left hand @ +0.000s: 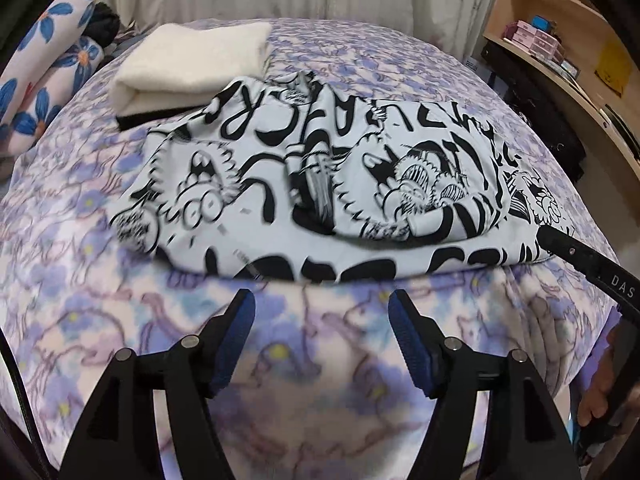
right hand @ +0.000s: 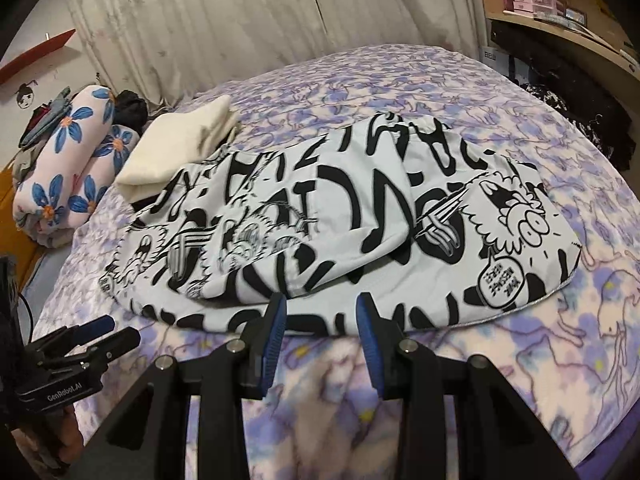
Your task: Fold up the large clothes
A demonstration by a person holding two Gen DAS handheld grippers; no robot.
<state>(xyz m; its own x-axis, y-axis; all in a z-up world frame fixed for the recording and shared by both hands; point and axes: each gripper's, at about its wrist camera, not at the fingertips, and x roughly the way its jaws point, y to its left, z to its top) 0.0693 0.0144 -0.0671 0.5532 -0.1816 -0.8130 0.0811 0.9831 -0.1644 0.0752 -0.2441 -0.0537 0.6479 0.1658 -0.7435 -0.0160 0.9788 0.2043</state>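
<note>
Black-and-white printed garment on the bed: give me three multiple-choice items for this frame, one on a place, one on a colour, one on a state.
1. Where does the cream folded cloth lie, seen from the left wrist view?
A. beyond the printed garment, at its far left
B. on the wooden shelf
C. between the left gripper's jaws

2. What colour are the flowers on the rolled bedding at the far left?
A. red
B. blue
C. green

3. How do the left gripper's jaws stand?
A. shut on the garment
B. shut on the blanket
C. open, holding nothing

Answers:
1 A: the cream folded cloth sits past the printed garment, the garment overlapping its near edge.
2 B: the rolled bedding shows blue petals.
3 C: the left gripper has only the floral blanket in its gap.
</note>
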